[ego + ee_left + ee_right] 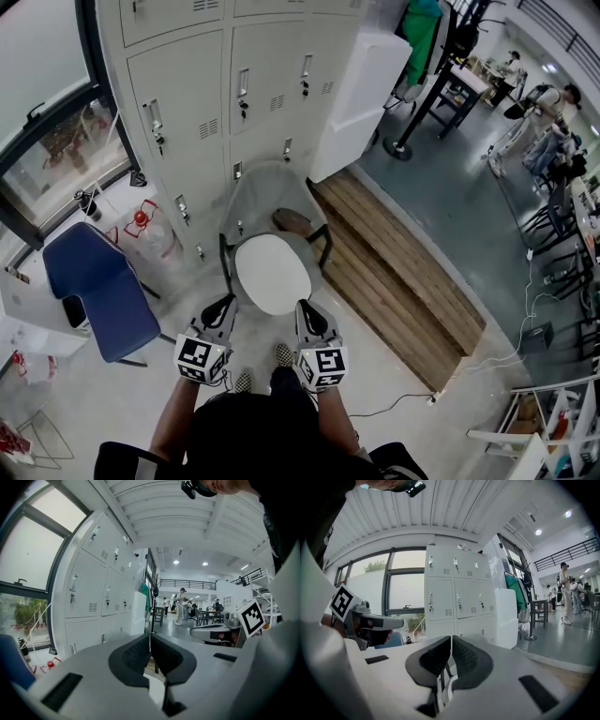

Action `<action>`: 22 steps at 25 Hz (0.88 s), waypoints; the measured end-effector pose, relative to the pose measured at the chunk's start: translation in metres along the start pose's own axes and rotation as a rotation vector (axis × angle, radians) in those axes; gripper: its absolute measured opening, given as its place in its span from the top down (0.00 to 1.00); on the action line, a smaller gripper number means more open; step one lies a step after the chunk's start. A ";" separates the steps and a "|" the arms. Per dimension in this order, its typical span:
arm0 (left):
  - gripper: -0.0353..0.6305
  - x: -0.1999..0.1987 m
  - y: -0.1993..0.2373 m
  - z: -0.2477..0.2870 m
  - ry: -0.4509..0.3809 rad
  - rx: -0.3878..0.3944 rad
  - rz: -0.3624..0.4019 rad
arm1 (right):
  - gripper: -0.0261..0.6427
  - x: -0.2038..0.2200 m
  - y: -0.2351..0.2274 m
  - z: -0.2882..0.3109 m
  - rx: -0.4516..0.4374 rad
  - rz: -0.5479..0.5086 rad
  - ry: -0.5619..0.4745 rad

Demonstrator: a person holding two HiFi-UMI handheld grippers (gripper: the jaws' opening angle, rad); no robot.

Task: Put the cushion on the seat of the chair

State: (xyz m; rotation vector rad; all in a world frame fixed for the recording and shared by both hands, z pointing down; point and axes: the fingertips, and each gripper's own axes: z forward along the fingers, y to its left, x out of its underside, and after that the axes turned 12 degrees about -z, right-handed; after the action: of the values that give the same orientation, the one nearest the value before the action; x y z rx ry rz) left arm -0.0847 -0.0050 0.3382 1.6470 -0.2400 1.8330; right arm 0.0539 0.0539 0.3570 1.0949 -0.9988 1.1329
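Note:
A white oval cushion [272, 272] lies on the seat of a grey shell chair [267, 192] with black legs, in front of the lockers. My left gripper [225, 305] sits just off the cushion's near left edge. My right gripper [305, 307] is at its near right edge. In the left gripper view the pads [136, 656] meet, and a strip of white cushion [153, 686] shows below them. The right gripper view shows the same: its gripper [451, 651] is shut, with the cushion's edge [447, 689] below. I see nothing pinched between either pair of pads.
White lockers [244, 84] stand behind the chair. A blue chair [94, 281] is to the left by the window, with a red and white object [141, 220] near it. A wooden platform [394, 272] runs along the right. A cable [506, 361] trails on the floor. People stand far off at the right.

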 end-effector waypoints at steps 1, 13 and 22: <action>0.91 0.000 0.000 0.001 0.000 0.001 0.000 | 0.91 0.000 -0.001 0.000 0.002 0.000 -0.001; 0.91 0.001 -0.005 0.004 -0.002 0.001 -0.007 | 0.91 -0.001 -0.007 -0.003 0.004 -0.003 -0.006; 0.91 0.003 -0.008 0.001 0.000 0.003 -0.004 | 0.91 0.001 -0.005 -0.007 -0.001 -0.001 -0.005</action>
State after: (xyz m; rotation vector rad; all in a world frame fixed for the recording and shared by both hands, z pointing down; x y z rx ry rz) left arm -0.0796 0.0018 0.3387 1.6481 -0.2345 1.8312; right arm 0.0592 0.0602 0.3556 1.0976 -1.0025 1.1298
